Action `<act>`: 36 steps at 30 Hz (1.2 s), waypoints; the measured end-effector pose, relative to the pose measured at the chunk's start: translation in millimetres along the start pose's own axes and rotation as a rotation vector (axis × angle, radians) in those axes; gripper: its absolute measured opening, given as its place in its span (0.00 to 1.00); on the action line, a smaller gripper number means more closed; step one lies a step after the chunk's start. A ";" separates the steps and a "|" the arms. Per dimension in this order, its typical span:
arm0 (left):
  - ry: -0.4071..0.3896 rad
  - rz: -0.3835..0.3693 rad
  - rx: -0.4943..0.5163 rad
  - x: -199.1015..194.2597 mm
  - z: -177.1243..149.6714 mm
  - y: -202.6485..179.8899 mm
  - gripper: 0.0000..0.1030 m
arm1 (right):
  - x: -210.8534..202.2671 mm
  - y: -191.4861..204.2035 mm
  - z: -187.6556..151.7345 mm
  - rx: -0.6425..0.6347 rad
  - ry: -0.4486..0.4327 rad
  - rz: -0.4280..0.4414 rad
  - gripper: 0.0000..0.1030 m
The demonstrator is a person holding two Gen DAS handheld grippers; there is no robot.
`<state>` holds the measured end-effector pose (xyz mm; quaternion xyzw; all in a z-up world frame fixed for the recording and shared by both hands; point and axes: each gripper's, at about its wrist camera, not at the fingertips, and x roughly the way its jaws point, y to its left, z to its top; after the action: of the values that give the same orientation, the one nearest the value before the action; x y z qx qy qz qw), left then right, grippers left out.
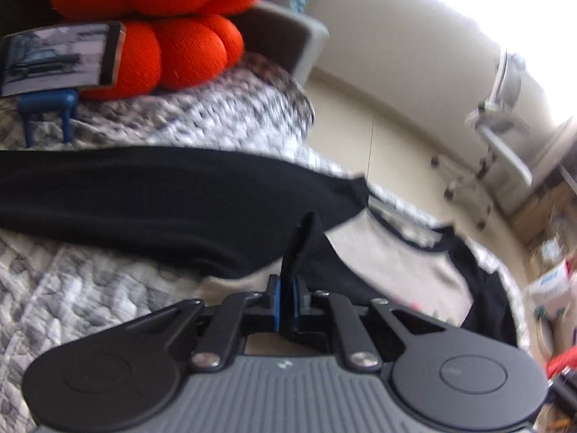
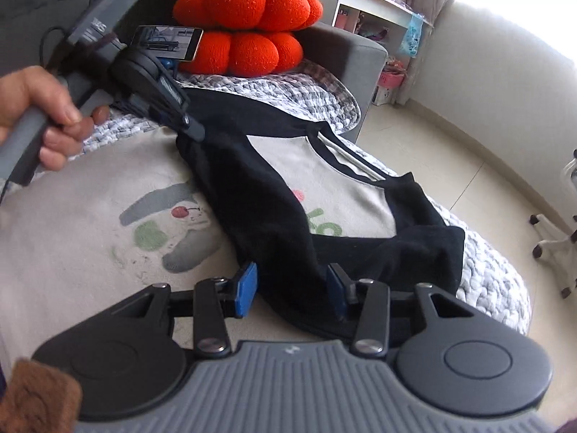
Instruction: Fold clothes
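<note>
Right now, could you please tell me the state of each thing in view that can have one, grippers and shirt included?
Left gripper: shut on a pinch of the black sleeve.
Right gripper: open, its pads either side of the sleeve's lower end.
Shirt: spread flat, print up, one sleeve folded across the chest.
Phone: screen lit, propped on a stand.
Quilt: spread under the shirt.

orange cushions (image 2: pixel 249 32) | phone (image 2: pixel 167 41) (screen lit) | quilt (image 1: pixel 216 108) | office chair (image 1: pixel 494 137)
</note>
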<state>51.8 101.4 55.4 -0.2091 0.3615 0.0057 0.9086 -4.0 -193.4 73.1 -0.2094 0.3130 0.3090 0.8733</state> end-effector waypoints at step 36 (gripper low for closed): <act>-0.032 -0.010 0.194 24.5 11.9 32.5 0.14 | 31.8 -46.2 -14.6 0.255 0.139 -0.021 0.49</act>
<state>72.5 132.1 34.8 -0.1220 0.3447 -0.0305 0.9303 40.3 -221.9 49.1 -0.1209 0.4071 0.2424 0.8723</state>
